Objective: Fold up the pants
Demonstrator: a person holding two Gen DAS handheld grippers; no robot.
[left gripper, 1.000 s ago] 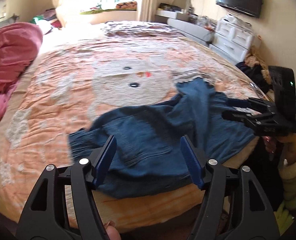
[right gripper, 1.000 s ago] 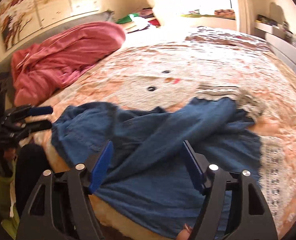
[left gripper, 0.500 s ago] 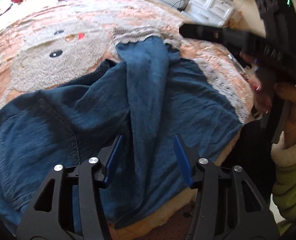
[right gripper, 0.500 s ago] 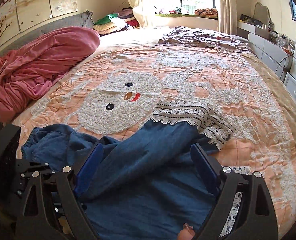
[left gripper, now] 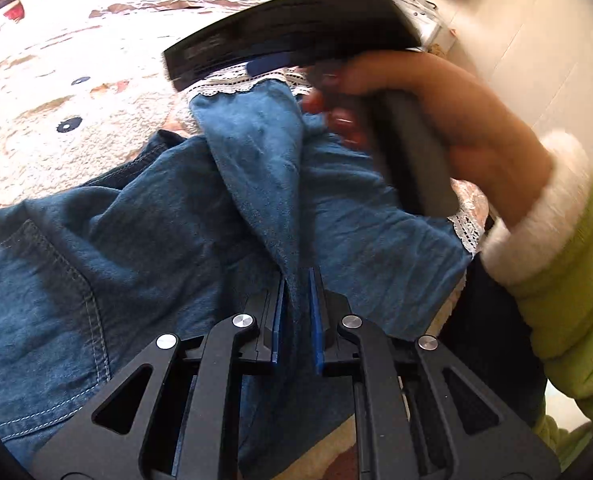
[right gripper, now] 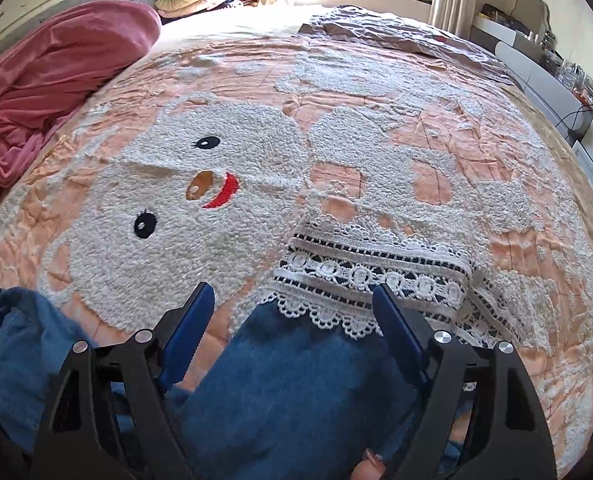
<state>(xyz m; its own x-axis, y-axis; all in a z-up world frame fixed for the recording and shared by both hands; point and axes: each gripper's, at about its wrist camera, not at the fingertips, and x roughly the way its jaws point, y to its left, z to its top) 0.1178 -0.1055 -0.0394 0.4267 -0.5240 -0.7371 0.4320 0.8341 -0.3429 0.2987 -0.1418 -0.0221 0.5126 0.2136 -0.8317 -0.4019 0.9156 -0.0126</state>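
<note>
Blue denim pants (left gripper: 144, 240) with white lace hems lie crumpled at the near edge of the bed. My left gripper (left gripper: 296, 280) is shut on a raised fold of one pant leg (left gripper: 264, 168) that runs away from me. My right gripper (right gripper: 292, 296) is open, its fingers straddling that leg (right gripper: 296, 380) just short of its white lace hem (right gripper: 368, 276). In the left wrist view the right gripper's body (left gripper: 292, 32) and the hand holding it hover over the leg's far end; its fingertips are blurred there.
The bed carries a peach quilt with a white bear face (right gripper: 200, 200). A pink blanket (right gripper: 56, 68) is heaped at the left. A grey cloth (right gripper: 396, 36) lies at the far end. Drawers and a shelf (right gripper: 556, 80) stand along the right wall.
My left gripper closed on the fold of the pant leg. My right gripper moved forward along the leg to its lace hem, staying open.
</note>
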